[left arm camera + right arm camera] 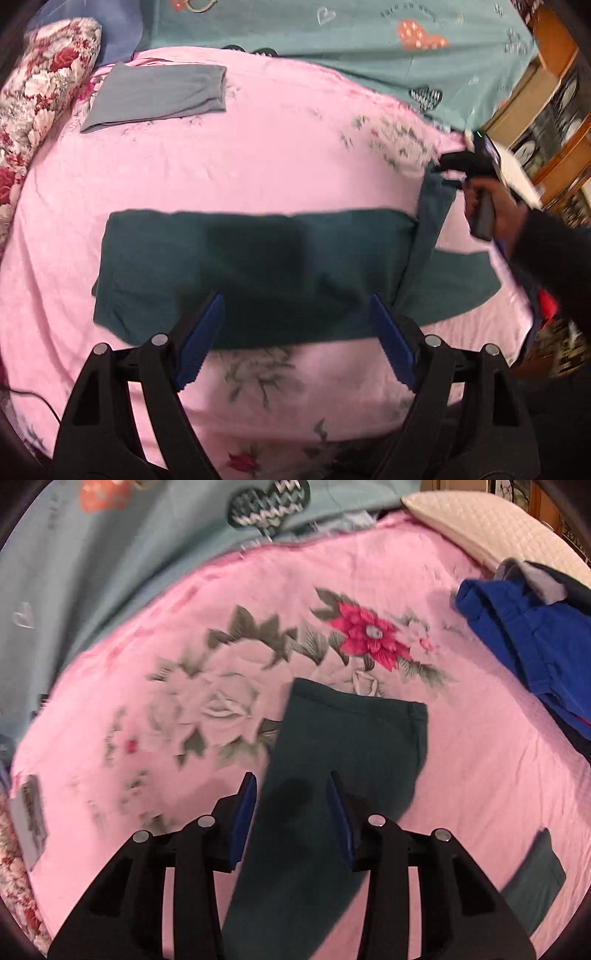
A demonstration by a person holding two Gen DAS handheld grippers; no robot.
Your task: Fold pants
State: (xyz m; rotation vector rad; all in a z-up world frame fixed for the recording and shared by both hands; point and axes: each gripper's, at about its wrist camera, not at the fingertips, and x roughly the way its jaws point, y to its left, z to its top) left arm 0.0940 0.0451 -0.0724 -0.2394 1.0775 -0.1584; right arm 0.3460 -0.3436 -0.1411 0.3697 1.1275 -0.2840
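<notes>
1. Left wrist view: the dark teal pants (255, 273) lay flat across the pink floral bedsheet (258, 155), folded into a wide band running side to side, with one leg end (432, 225) turned up and over at the right and another part spreading flat beyond it.
2. The left gripper (295, 332) hovered above the near edge of the pants, its blue pads (201, 339) spread wide apart with nothing pinched between them.
3. At the right edge, a hand (487, 206) in a dark sleeve held the right gripper (448, 166) just by the turned-up leg end; whether it touched the fabric could not be told.
4. A folded grey garment (159, 94) lay well apart on the far left of the sheet, beside a red floral pillow (40, 92). A teal heart-print blanket (351, 40) lay beyond the sheet.
5. Right wrist view: one pant leg (332, 775) ran away from the camera across the bedsheet (480, 775), its hemmed end (369, 701) lying flat near a printed red flower (369, 631).
6. The right gripper (291, 812) stood partly apart over that leg, the fabric visible below the gap, the pads not pressing it.
7. A crumpled blue garment (528, 642) lay at the far right, next to a cream quilted pillow (480, 520). Another dark teal piece (535, 882) showed at the lower right.
</notes>
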